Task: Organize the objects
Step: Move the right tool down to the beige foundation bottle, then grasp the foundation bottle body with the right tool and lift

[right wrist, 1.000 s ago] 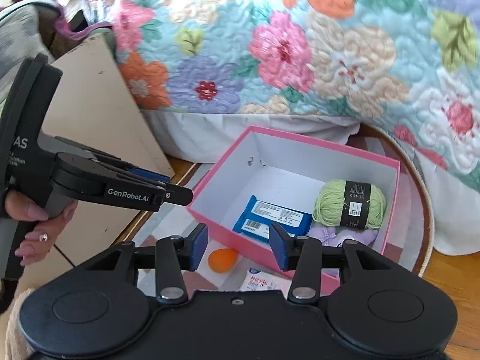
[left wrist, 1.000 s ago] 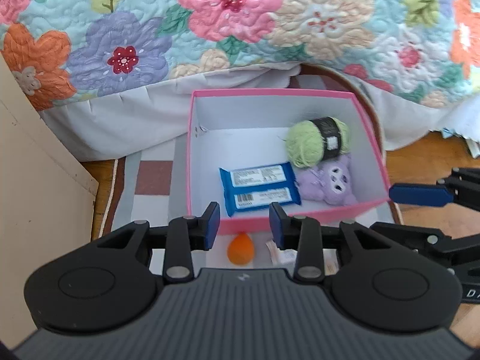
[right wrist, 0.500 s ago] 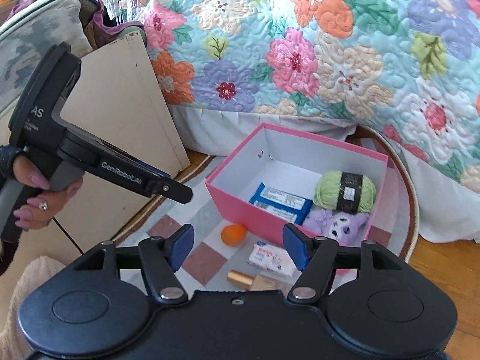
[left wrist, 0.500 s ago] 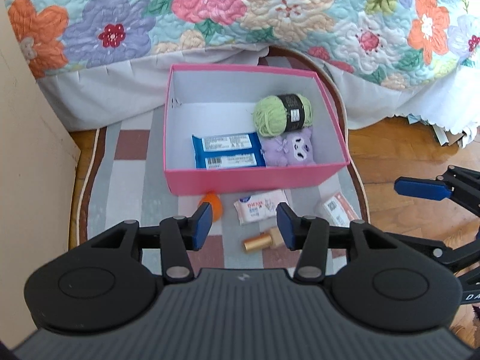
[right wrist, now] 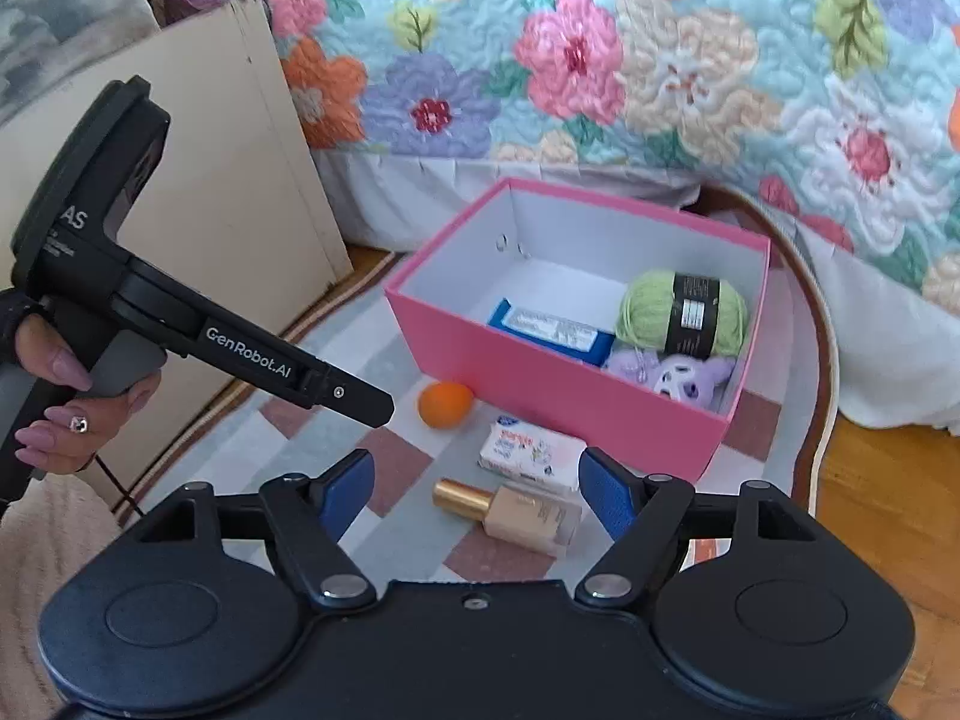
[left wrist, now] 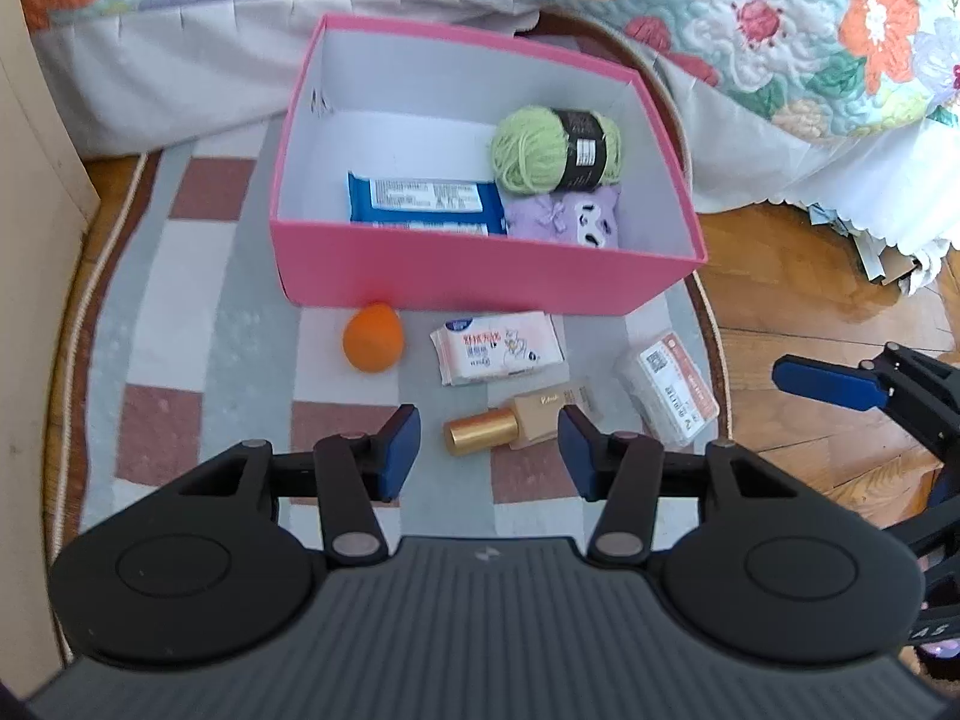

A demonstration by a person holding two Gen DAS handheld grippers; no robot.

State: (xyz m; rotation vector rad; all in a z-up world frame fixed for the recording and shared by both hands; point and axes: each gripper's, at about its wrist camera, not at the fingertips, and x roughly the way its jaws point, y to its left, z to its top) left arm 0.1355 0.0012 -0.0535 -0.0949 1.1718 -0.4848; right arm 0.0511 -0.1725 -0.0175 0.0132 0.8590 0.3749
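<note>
A pink box (left wrist: 480,276) (right wrist: 540,387) on a checked rug holds a green yarn ball (left wrist: 555,147), a blue packet (left wrist: 426,201) and a purple plush toy (left wrist: 567,219). In front of it lie an orange sponge egg (left wrist: 372,337) (right wrist: 445,403), a white tissue pack (left wrist: 498,347) (right wrist: 531,450), a gold-capped foundation bottle (left wrist: 516,423) (right wrist: 510,510) and a clear red-labelled packet (left wrist: 669,387). My left gripper (left wrist: 489,450) is open and empty just above the bottle. My right gripper (right wrist: 474,495) is open and empty, with the bottle between its fingertips in view.
A flowered quilt (right wrist: 600,60) hangs over the bed behind the box. A beige panel (right wrist: 198,210) stands at the left. The oval rug (left wrist: 198,276) lies on a wooden floor (left wrist: 810,300). My right gripper's finger (left wrist: 828,381) shows at the right of the left wrist view.
Both grippers have pulled back and up from the box, bringing the loose items on the rug into view. Both jaws have opened wider.
</note>
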